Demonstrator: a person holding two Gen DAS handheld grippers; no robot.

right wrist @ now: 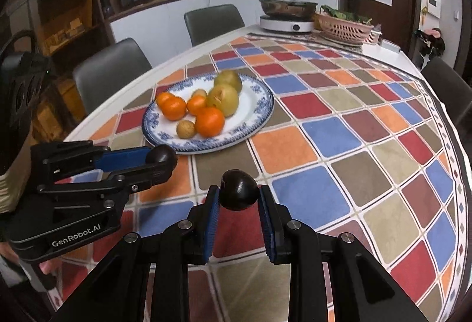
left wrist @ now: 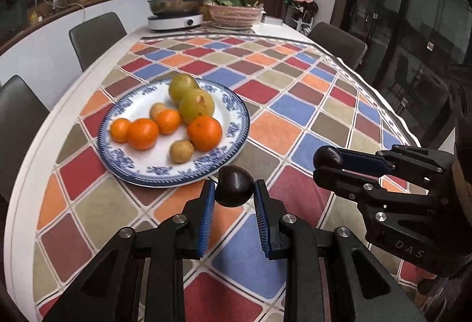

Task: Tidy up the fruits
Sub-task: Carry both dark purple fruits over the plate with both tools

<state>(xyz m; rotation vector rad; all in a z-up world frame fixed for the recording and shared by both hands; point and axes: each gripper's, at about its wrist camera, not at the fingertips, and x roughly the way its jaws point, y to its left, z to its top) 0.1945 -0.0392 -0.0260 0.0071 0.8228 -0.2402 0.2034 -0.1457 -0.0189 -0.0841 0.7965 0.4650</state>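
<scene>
Left tongs (left wrist: 234,189) pinch a smooth, round, dark-purple fruit (left wrist: 234,185) between ribbed blue pads, lower centre. Right tongs (right wrist: 238,192) pinch a second glossy dark fruit (right wrist: 238,190). The glazed blue-and-white porcelain plate (left wrist: 236,118) sits mid-frame on the checkered surface (left wrist: 295,103).

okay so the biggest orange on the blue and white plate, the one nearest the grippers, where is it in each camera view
Left wrist view: the biggest orange lies left of centre, on the near right part of the plate.
Right wrist view: the same orange sits left of centre in the upper half, at the plate's near side.
Shared landmark: the small tan fruit just left of it.
</scene>
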